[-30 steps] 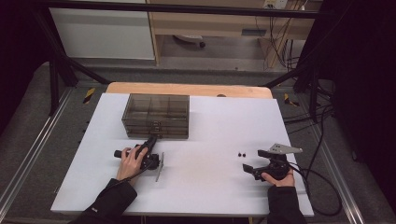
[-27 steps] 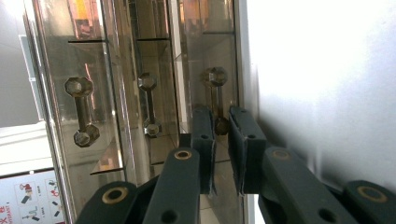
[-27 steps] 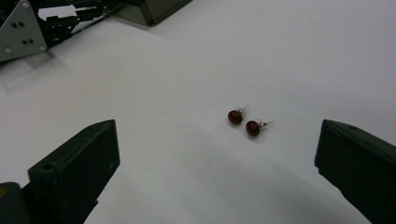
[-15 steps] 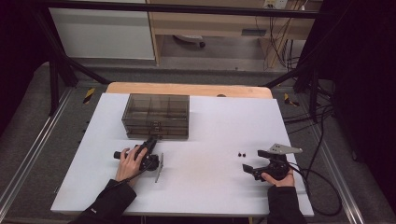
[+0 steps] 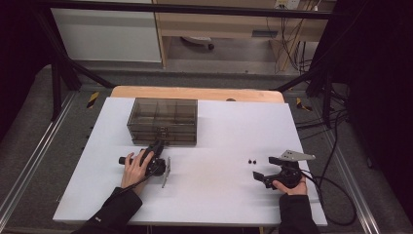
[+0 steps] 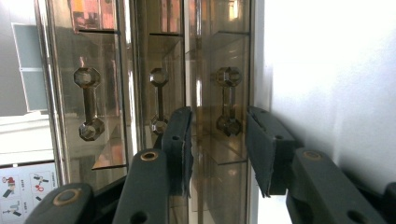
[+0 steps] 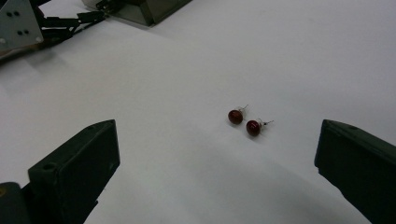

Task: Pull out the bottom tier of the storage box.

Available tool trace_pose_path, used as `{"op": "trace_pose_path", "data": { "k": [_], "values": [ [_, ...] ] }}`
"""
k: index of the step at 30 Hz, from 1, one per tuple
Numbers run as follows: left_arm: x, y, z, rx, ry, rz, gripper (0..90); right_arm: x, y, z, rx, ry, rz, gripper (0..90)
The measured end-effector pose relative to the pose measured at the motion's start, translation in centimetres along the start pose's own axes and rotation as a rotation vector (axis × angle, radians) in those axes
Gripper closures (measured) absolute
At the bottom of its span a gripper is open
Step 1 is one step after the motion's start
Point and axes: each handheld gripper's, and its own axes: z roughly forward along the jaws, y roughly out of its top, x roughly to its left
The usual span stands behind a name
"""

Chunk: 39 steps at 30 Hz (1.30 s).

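Jaws of the left claw (image 6: 219,154) have just been opening, now apart either side of a drawer handle (image 6: 227,101) on the smoked drawer box (image 5: 163,121), at eleven o'clock on the worktop (image 5: 214,146) — handle unclamped. Right claw (image 7: 217,172) gapes wide toward two red stud earrings (image 7: 243,121) at four o'clock — likely the next pick.

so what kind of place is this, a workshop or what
Probably a lab recording station: a white table framed by black struts, cables trailing off it, and a hand-held gripper aimed at two red earrings.
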Motion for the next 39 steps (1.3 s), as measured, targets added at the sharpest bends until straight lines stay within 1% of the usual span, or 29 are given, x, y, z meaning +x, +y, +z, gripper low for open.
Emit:
{"op": "trace_pose_path", "data": {
  "k": [6,8,11,16,19,22,39],
  "values": [
    [0.15,-0.16,0.35,0.000,-0.009,-0.003,61.7,-0.03,0.00,0.03,0.001,-0.001,-0.002,0.6],
    [0.19,-0.17,0.42,0.006,-0.016,0.005,62.2,-0.04,0.00,0.03,0.001,-0.001,-0.001,0.6],
    [0.15,-0.20,0.52,0.002,-0.020,0.006,63.8,-0.05,0.02,-0.01,-0.001,0.000,-0.001,0.6],
    [0.20,-0.24,0.54,0.003,-0.019,0.007,64.5,-0.05,0.00,0.03,0.004,-0.001,-0.002,0.6],
    [0.25,-0.26,0.50,0.001,-0.017,0.005,66.5,-0.04,-0.01,0.03,0.001,0.000,-0.002,0.6],
    [0.35,-0.34,0.39,0.008,-0.019,-0.009,68.0,0.01,0.00,-0.02,0.001,0.000,0.002,0.6],
    [0.20,-0.08,0.11,0.020,-0.016,-0.030,68.5,-0.02,-0.04,0.06,0.006,-0.001,-0.005,0.6]
  ]
}}
